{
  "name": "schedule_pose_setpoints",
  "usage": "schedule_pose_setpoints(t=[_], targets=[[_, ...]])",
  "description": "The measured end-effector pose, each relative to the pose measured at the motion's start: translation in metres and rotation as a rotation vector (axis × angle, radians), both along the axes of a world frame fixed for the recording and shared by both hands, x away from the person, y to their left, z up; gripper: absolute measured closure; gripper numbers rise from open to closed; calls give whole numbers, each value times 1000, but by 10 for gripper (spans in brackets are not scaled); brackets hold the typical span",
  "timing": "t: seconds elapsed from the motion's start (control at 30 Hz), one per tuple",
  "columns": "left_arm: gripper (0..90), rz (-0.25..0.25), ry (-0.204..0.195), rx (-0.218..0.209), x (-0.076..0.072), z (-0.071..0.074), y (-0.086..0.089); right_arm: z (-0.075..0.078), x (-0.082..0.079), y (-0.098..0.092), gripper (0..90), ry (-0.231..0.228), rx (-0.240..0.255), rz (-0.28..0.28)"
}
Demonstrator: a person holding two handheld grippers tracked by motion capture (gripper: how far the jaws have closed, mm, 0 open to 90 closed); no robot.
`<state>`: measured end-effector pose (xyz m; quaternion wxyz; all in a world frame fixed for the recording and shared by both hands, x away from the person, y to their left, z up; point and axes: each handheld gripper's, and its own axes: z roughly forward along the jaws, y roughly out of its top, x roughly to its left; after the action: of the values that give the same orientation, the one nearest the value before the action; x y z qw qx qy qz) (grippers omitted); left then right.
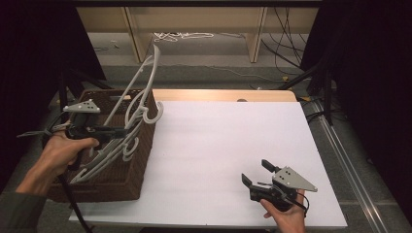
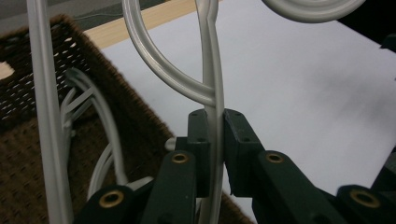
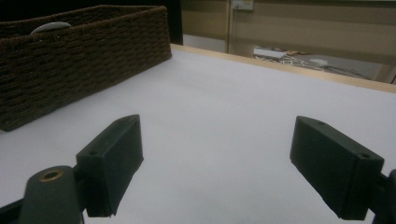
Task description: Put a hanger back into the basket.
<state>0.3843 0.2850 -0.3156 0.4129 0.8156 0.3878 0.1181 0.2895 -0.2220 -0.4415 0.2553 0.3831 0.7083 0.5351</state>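
My left gripper (image 1: 127,131) is over the brown wicker basket (image 1: 121,179) at the table's left side. In the left gripper view its jaws (image 2: 215,126) are shut on the thin stem of a white plastic hanger (image 2: 212,70), just below the hook's curve. That hanger (image 1: 155,65) sticks up and back out of the basket at a slant. More white hangers (image 1: 104,155) lie tangled inside the basket. Low at the front right of the white table, my right gripper (image 1: 256,171) is open, with nothing between its jaws (image 3: 217,163).
The white tabletop (image 1: 218,145) stretches from the basket to the right edge. The basket's woven wall (image 3: 70,60) stands to the left of my right gripper. Beyond the table's wooden far edge are floor, cables and wooden legs. Dark curtains flank both sides.
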Motion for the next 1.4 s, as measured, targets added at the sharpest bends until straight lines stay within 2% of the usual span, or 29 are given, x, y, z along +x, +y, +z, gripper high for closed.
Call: schedule_pose_setpoints(t=[0.03,0.1,0.17,0.23,0.3,0.4,0.43,0.67,0.7,0.83,0.9,1.03,1.1,1.17,1.27,1.4], targets=[[816,13,1,-15,0,-3,3,0,0,0,180,-4,-4,-6],[815,8,6,-2,1,-7,12,0,0,0,180,-1,-3,-8],[815,34,13,-22,1,-12,16,0,0,0,179,1,-5,-5],[815,20,19,7,1,-17,23,0,0,1,179,2,6,1],[815,19,29,19,1,-21,27,0,0,1,179,5,-5,-5],[815,24,38,39,1,-28,34,-1,1,1,180,-4,8,2],[815,26,42,39,1,-30,36,0,0,0,180,1,-5,-6],[815,7,67,62,-4,-41,49,-1,1,1,180,-1,10,4],[815,11,66,63,-5,-43,50,0,0,1,180,6,-1,-2],[814,-21,75,85,-8,-49,57,-1,1,1,179,4,6,-1],[815,-11,81,83,-10,-53,59,-1,1,1,179,7,4,0],[815,-27,102,107,-12,-57,65,-1,1,1,179,2,9,2],[814,-15,116,93,-12,-60,66,-1,1,1,180,0,9,3],[814,-28,132,112,-12,-63,69,-1,1,1,180,-1,8,3],[813,-17,152,119,-13,-68,72,-1,1,0,180,4,-5,-4],[812,-12,157,116,-14,-71,78,-1,1,1,180,5,3,-3]])
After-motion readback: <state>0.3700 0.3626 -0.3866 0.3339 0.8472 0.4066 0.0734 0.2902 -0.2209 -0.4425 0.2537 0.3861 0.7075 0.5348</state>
